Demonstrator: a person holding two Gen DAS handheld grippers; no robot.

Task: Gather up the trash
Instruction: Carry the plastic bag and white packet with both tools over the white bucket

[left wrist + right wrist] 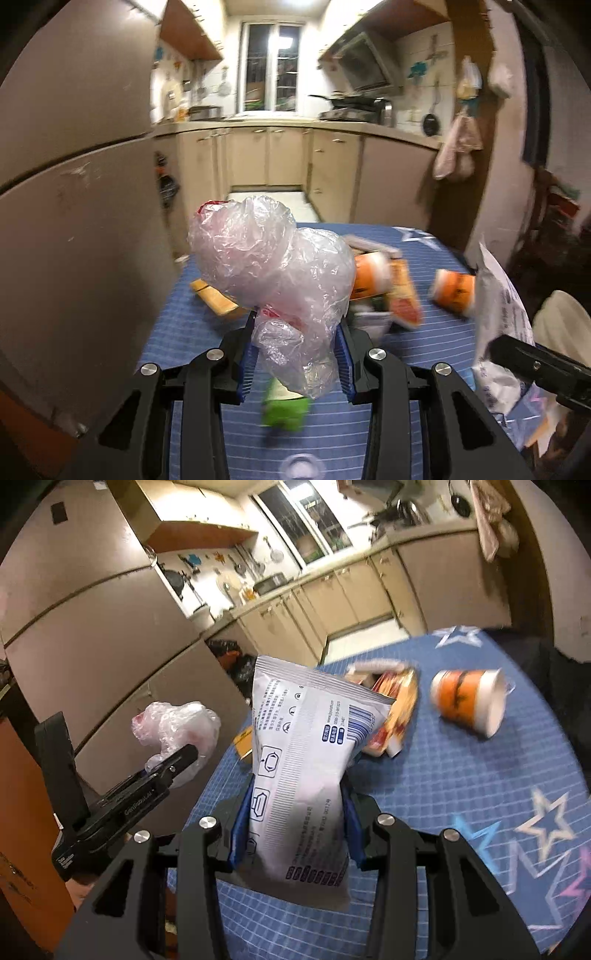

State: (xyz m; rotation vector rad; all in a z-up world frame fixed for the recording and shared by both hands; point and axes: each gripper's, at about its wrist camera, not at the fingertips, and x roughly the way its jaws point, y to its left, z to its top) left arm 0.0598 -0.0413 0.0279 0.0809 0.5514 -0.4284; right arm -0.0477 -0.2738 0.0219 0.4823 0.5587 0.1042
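Blue-padded jaws of the left gripper [295,354] pinch a crumpled clear plastic bag [273,266], held above the blue striped tablecloth [424,332]. Beneath the bag lies a blurred green packet [284,411]; beside it, a yellow box [218,299]. Jaws of the right gripper [295,823] clamp a white printed pouch [306,760], raised over the same table. Farther back on the cloth: an orange-and-white cup [469,701] on its side, and a pile of orange snack wrappers [395,705], just beside the pouch's upper corner in the right wrist view. A fridge [74,206] stands left of the table; kitchen cabinets [266,155] fill the background.
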